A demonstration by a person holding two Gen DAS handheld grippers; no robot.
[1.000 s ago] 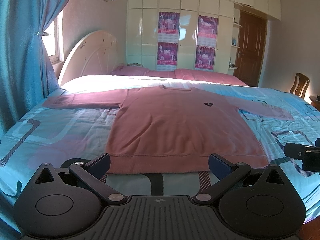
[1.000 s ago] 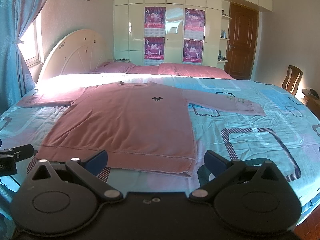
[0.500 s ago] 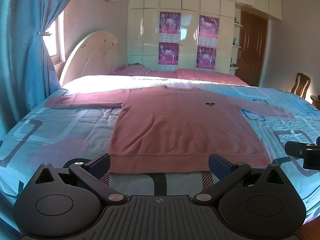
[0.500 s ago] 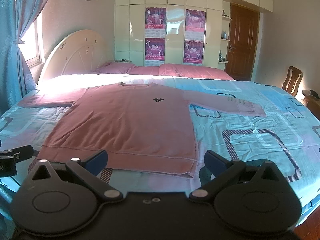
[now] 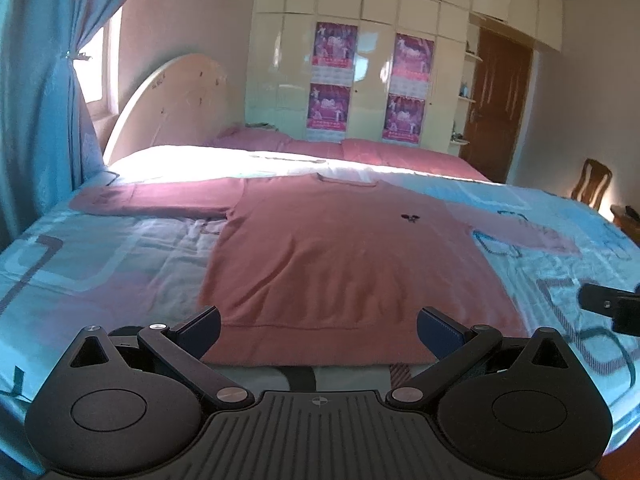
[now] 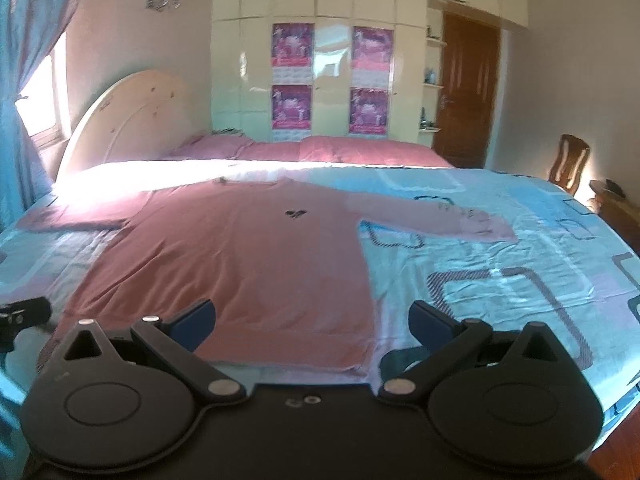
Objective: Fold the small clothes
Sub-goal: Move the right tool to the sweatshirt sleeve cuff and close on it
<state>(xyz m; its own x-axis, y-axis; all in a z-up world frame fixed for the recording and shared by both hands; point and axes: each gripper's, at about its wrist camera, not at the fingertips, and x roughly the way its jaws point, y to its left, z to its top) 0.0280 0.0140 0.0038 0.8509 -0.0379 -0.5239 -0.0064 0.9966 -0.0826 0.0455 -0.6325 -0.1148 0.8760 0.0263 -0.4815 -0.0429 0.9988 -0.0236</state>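
Evidently before the first fold, both grippers, left [image 5: 318, 330] and right [image 6: 312, 320], hung unclenched, empty; the long-sleeved pink knit sweater [image 5: 344, 256] lay flat beyond their fingers on the blue patterned bedspread [image 6: 500, 280], hem nearest, awaiting a grasp.

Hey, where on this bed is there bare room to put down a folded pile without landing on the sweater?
Bare bedspread lies right of the sweater body, in front of its right sleeve. A smaller patch lies below the left sleeve. The middle is covered, and both open grippers crowd the hem.
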